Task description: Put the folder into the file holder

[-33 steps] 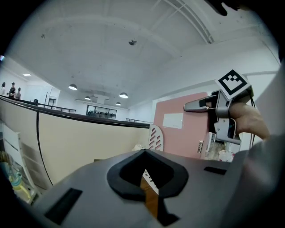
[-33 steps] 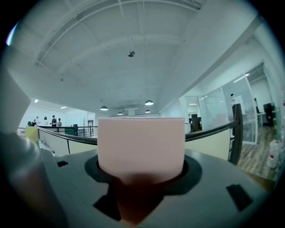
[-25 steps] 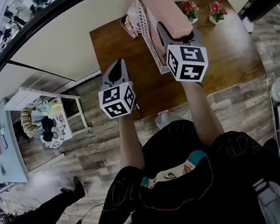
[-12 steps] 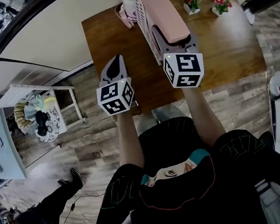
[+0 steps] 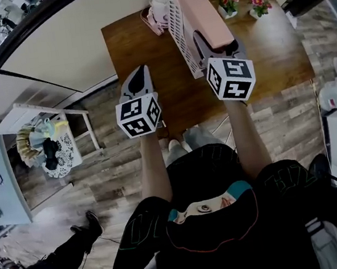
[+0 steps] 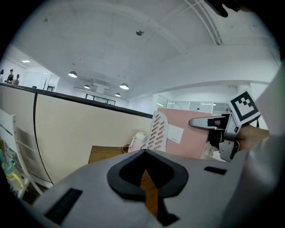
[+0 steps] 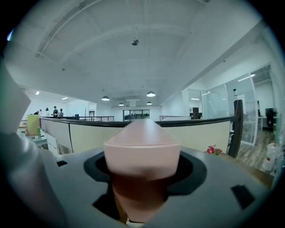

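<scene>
Gripper on the right (image 5: pixel 216 43): its jaws have just been opening and now stand loose around the near end of the pink folder (image 5: pixel 200 8), which fills the gap between them. That folder stands on edge at upper centre, right against the slotted white wall of the file holder (image 5: pixel 179 26) on the brown table (image 5: pixel 269 54). Two flower pots (image 5: pixel 226 1) sit just right of it, and a pink-and-white thing (image 5: pixel 157 8) sits left of the holder. The left gripper (image 5: pixel 140 76) is clenched on nothing, over the table's near left edge. Both bare forearms reach up the frame, the right one farther.
</scene>
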`<act>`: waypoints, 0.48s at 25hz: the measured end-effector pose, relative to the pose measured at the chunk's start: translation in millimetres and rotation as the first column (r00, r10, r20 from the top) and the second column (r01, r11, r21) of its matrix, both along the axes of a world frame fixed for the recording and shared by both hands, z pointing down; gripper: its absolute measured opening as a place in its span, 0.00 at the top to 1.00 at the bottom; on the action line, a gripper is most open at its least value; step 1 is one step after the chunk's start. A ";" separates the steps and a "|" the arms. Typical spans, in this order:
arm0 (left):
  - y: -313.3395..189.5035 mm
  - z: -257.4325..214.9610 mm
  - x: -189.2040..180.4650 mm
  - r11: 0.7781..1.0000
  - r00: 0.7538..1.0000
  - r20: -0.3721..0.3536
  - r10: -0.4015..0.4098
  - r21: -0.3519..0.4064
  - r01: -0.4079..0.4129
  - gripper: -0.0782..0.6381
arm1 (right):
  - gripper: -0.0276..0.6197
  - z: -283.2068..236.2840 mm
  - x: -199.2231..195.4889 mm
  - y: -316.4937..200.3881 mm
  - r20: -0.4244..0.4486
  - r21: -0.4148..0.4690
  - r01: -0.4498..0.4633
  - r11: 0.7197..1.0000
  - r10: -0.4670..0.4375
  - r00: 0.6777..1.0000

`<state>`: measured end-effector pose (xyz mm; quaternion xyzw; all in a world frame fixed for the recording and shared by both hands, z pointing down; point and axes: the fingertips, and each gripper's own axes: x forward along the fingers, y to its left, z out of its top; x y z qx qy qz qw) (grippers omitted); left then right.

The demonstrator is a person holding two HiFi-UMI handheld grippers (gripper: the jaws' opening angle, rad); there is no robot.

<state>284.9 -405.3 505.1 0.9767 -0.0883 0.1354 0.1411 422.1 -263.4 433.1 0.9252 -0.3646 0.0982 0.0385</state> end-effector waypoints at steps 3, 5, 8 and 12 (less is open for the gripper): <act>-7.3 -7.5 -10.8 1.000 1.000 -0.023 0.006 -0.006 -0.006 0.90 | 0.50 -19.8 -8.9 8.7 -0.037 0.020 -0.035 0.999 0.036 0.999; -9.6 -13.9 -18.7 1.000 0.999 -0.038 0.012 -0.004 -0.012 0.90 | 0.50 -30.9 -16.9 14.0 -0.053 0.031 -0.054 0.998 0.056 0.997; -9.3 -23.8 -28.8 1.000 0.998 -0.062 0.029 0.002 -0.029 0.90 | 0.50 -49.3 -30.6 23.5 -0.090 0.049 -0.087 0.995 0.091 0.992; -8.6 -34.5 -41.4 0.999 0.995 -0.088 0.049 0.015 -0.048 0.90 | 0.51 -78.1 -50.5 32.8 -0.174 0.085 -0.119 0.989 0.132 0.976</act>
